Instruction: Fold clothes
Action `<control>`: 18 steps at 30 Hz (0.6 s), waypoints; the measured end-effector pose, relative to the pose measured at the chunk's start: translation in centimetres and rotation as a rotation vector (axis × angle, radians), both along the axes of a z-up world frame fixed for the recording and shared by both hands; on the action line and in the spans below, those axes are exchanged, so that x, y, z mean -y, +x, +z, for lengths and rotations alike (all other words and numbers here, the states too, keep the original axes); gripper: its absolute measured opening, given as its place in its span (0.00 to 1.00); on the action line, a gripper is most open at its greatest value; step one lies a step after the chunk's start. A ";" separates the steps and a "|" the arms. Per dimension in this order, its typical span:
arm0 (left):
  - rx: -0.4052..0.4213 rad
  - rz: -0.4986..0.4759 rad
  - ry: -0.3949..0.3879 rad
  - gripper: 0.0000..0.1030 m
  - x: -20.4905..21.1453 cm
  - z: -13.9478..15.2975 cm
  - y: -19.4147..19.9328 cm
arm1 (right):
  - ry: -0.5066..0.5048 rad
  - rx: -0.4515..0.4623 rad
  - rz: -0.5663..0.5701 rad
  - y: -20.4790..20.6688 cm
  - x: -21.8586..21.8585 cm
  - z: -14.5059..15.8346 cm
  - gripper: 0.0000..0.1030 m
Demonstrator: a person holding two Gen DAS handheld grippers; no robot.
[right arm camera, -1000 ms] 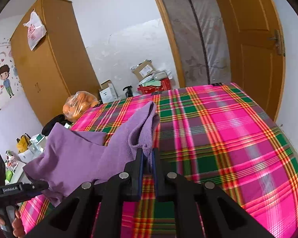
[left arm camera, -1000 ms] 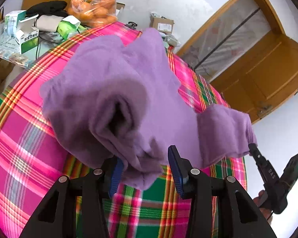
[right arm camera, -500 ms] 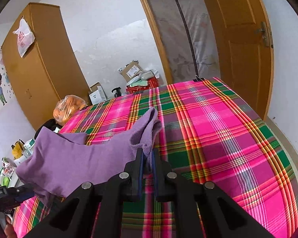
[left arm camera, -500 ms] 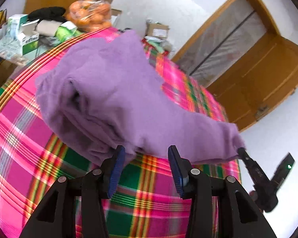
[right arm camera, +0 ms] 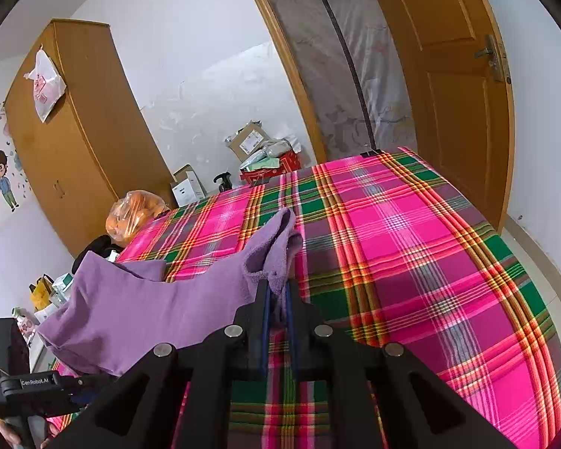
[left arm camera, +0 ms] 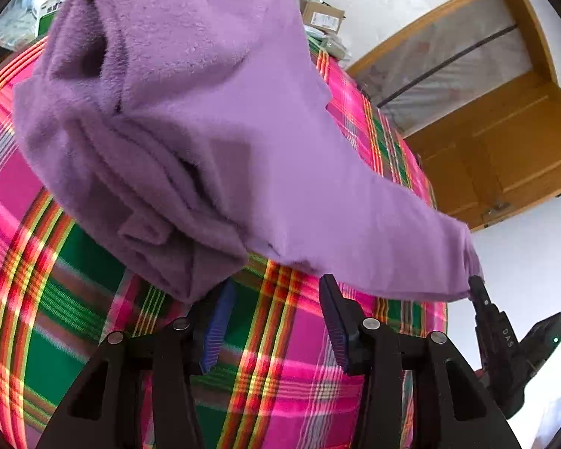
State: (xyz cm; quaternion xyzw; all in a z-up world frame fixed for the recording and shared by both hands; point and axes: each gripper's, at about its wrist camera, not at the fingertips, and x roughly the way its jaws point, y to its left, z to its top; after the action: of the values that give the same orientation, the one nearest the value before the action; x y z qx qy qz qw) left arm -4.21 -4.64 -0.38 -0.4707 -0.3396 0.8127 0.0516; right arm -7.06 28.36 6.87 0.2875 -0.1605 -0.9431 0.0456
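Observation:
A purple fleece garment (left arm camera: 220, 119) hangs stretched above the pink and green plaid bed (left arm camera: 288, 366). In the left wrist view its bunched lower fold droops onto the tip of the left finger (left arm camera: 218, 318). My left gripper (left arm camera: 276, 316) is open, with only bedspread showing between its fingers. The garment's far end tapers to my right gripper (left arm camera: 475, 288), which holds it at the right. Seen from the right wrist, my right gripper (right arm camera: 277, 301) is shut on the garment's edge (right arm camera: 280, 262). From there the cloth (right arm camera: 138, 310) trails left toward the left gripper (right arm camera: 74, 383).
A wooden wardrobe (right arm camera: 74, 142) stands at the back left. A bag of oranges (right arm camera: 134, 217) and boxes (right arm camera: 250, 146) sit past the bed's far edge. A wooden door (right arm camera: 456, 86) is at the right. The bed's right half (right arm camera: 430, 262) is bare plaid.
The garment has been pulled out longer between the two grippers and lifted. Its bunched end, which lay between the left fingers, now hangs over the left fingertip. The right gripper has stayed shut.

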 end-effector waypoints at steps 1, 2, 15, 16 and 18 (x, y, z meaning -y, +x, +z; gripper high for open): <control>-0.009 0.008 -0.008 0.48 0.0 0.0 -0.2 | -0.004 0.003 -0.004 0.0 -0.2 -0.1 0.08; -0.016 0.014 -0.017 0.48 -0.1 0.0 -0.4 | -0.007 0.005 -0.007 0.0 -0.4 -0.1 0.08; 0.002 0.111 0.084 0.55 0.1 -0.2 -1.0 | -0.017 0.008 -0.035 0.8 -1.7 -0.4 0.08; 0.005 0.117 0.089 0.55 0.0 -0.2 -1.1 | -0.017 0.008 -0.038 0.9 -1.8 -0.4 0.08; 0.010 0.105 0.107 0.55 -0.6 -0.3 -1.3 | -0.018 0.006 -0.045 1.2 -2.0 -0.3 0.08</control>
State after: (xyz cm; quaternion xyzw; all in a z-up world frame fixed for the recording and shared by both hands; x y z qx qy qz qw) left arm -5.50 -4.02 -0.64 -0.4529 -0.4070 0.7926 0.0319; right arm -5.85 30.39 6.56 0.2863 -0.1754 -0.9416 0.0265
